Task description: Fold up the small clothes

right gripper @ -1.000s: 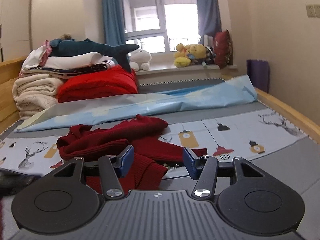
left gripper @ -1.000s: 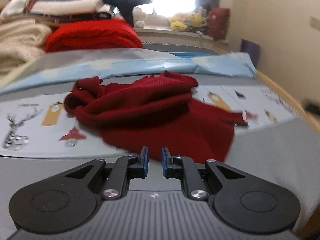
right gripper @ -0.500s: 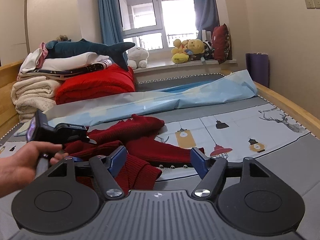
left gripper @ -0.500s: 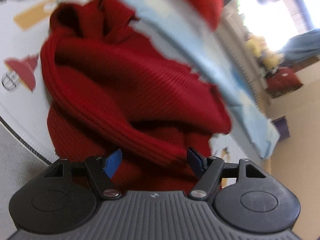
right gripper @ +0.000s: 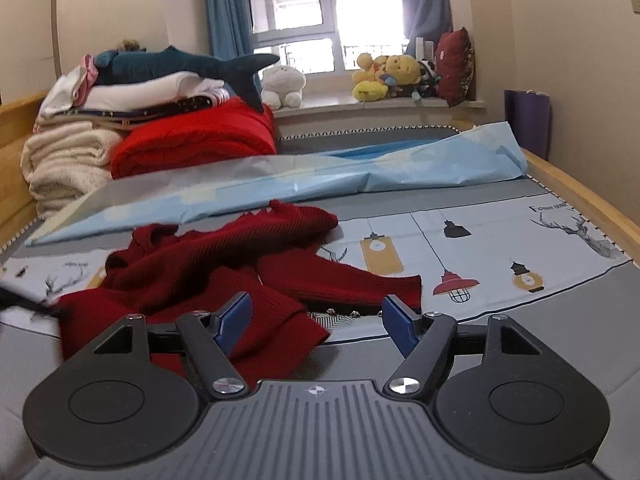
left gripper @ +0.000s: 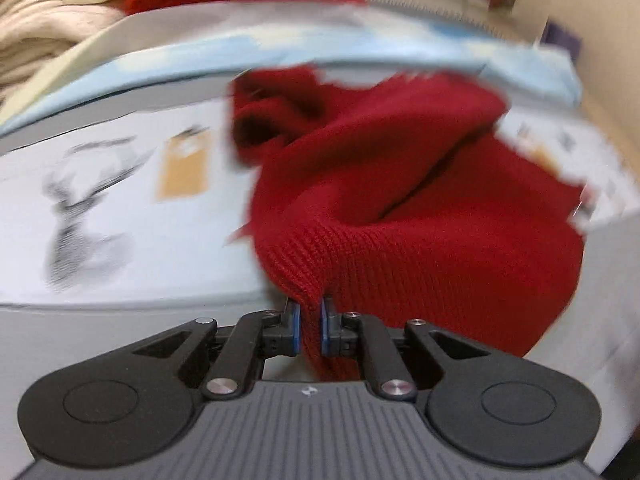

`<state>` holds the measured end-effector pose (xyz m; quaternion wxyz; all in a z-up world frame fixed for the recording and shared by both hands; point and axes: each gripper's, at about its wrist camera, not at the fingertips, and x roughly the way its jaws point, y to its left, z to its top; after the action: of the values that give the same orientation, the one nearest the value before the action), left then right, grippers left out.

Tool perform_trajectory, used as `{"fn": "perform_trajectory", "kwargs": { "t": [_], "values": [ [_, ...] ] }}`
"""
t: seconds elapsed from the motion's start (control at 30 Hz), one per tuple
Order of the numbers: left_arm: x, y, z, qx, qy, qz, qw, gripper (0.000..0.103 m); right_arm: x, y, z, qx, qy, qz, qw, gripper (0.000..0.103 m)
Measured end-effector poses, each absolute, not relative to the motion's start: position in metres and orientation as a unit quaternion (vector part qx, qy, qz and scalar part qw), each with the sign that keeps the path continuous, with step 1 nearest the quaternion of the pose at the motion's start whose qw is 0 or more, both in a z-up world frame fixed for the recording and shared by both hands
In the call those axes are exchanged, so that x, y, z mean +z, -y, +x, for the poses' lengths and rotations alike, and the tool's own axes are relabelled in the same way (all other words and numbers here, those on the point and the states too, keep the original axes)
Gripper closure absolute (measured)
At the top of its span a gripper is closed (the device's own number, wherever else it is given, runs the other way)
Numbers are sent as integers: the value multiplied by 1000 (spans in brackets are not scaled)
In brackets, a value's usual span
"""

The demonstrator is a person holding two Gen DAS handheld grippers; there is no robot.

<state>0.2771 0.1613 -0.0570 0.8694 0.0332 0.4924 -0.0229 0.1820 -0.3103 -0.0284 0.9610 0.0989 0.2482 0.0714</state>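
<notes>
A small dark red knit sweater lies crumpled on the printed bed sheet. In the left wrist view, my left gripper is shut on a fold of the sweater, and the cloth rises in a bunch from the jaws. That view is blurred by motion. My right gripper is open and empty, low over the sweater's near edge, with the cloth under its left finger.
A light blue sheet lies across the bed behind the sweater. Stacked towels and blankets, a red blanket and a shark plush sit at the back left. Wooden bed rail on the right.
My left gripper went from open around the sweater to shut on a fold and pulls it up and back. My right gripper stayed open and moved slightly closer.
</notes>
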Motion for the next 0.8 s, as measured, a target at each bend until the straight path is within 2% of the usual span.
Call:
{"fn": "perform_trajectory", "kwargs": {
  "t": [0.07, 0.13, 0.37, 0.47, 0.77, 0.8],
  "values": [
    [-60, -186, 256, -1, -502, 60, 863, 94, -35, 307, 192, 69, -260, 92, 959, 31],
    [-60, -206, 241, 4, -502, 58, 863, 94, -44, 303, 203, 68, -278, 90, 954, 38],
    [-71, -238, 235, 36, -514, -58, 855, 90, -76, 261, 242, 94, -327, 64, 938, 39],
    [-66, -240, 237, 22, -502, -81, 861, 76, -90, 238, 266, 106, -349, 52, 929, 39],
    [-100, -237, 249, 10, -541, -51, 840, 75, -131, 192, 333, 110, -411, 71, 902, 40],
    [-104, -237, 251, 11, -546, -57, 836, 75, -136, 189, 336, 111, -419, 71, 898, 50]
  ]
}}
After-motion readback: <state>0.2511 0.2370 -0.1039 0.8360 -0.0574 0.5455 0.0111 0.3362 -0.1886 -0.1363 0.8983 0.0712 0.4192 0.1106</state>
